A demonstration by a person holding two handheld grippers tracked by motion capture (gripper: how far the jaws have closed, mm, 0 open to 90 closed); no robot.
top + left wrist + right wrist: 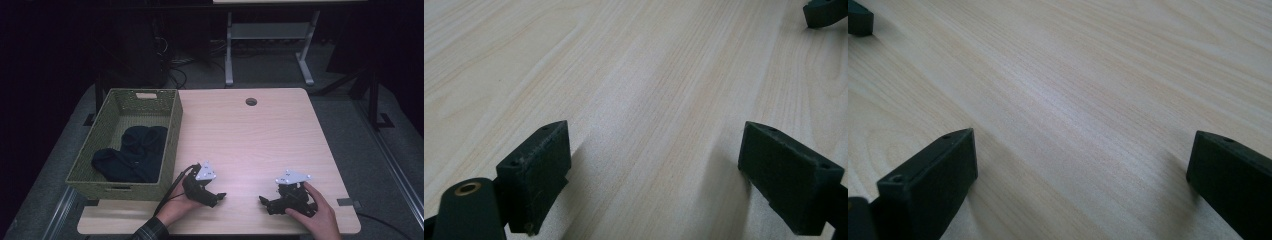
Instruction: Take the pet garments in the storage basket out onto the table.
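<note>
Dark cloth (131,154) is noted bundled inside the woven basket (172,131) at the left edge of the surface (260,135); it looks like folded dark garments, kind not told apart. Taken from the middle of the surface, the basket sits at about 9 o'clock, its long axis running from 12 toward 6 and leaning slightly to 7.

Left hand-held gripper (216,198) is held low at the near edge, just beside the basket's near right corner, jaws spread wide with nothing between them; bare wood grain is seen between its pads in the left gripper view (651,150). From it the cloth lies at about 10 to 11 o'clock, over the basket wall.

Right hand-held gripper (266,202) is held at about 5 o'clock on the surface, jaws likewise spread wide and empty (1083,165), pointed toward the left one. It is well apart from the basket.

Judgement: the left hand is the nearer by far. Any reach for the cloth would call for a lift over the right-hand wall of the basket and a descent from above, since the wall stands between jaw and cloth.
</note>
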